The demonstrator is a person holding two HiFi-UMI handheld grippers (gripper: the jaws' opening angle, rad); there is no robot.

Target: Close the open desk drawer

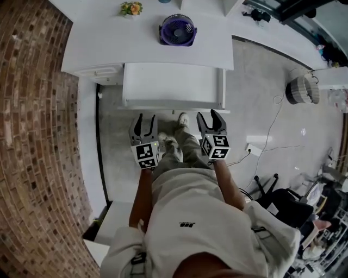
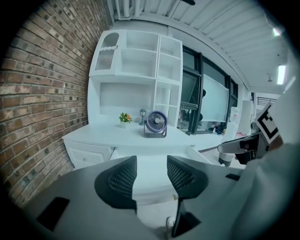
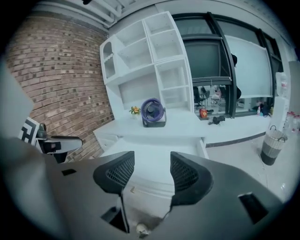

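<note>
The white desk (image 1: 109, 38) has a wide white drawer (image 1: 173, 87) pulled far out toward me, empty inside. Its front panel (image 1: 174, 108) runs just ahead of both grippers. My left gripper (image 1: 144, 124) hovers open a little short of the panel's left part. My right gripper (image 1: 212, 120) is open too, close to the panel's right end. Neither touches the drawer. In the left gripper view the drawer (image 2: 150, 176) shows between the open pads (image 2: 121, 179). The right gripper view shows the drawer (image 3: 147, 171) between its pads (image 3: 187, 176).
A purple fan (image 1: 178, 30) and a small flower pot (image 1: 131, 8) stand on the desk top. A brick wall (image 1: 27, 136) runs along the left. A small side drawer unit (image 1: 100, 73) sits left of the open drawer. A bin (image 1: 302, 89) and cables lie on the floor right.
</note>
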